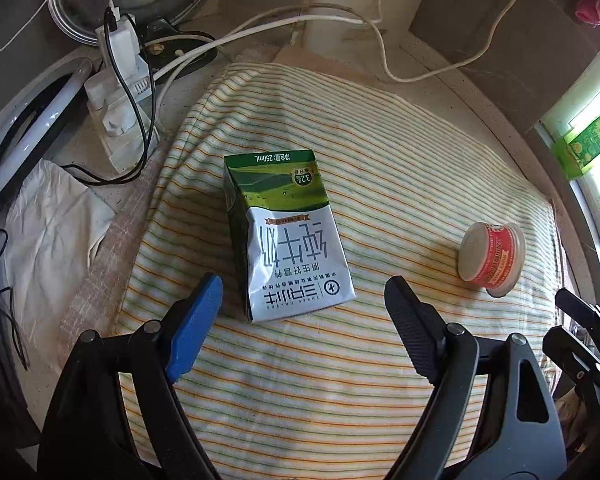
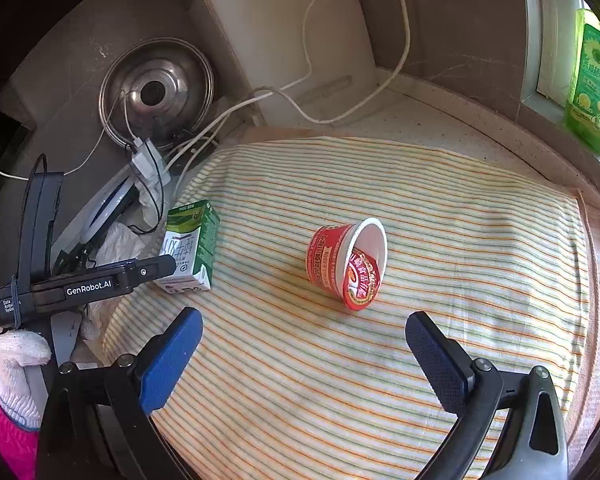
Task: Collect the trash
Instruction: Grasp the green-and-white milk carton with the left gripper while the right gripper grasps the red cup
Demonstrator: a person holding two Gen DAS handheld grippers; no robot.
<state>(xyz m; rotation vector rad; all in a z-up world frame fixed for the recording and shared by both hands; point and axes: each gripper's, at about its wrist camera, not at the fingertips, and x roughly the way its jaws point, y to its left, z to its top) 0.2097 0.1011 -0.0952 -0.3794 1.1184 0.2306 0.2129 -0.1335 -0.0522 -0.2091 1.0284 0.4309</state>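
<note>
Striped cloth [image 1: 380, 152]: milk carton [image 1: 288, 236] ahead of left tool [image 1: 304, 292], fingers apart

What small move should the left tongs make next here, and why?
Probably ease the left tongs forward and down around the milk carton. They are open and empty, and the carton lies flat on the striped cloth just ahead, roughly between the fingers. The right tongs, also open, face the tipped red cup, so each piece of trash has its own taker.
</note>
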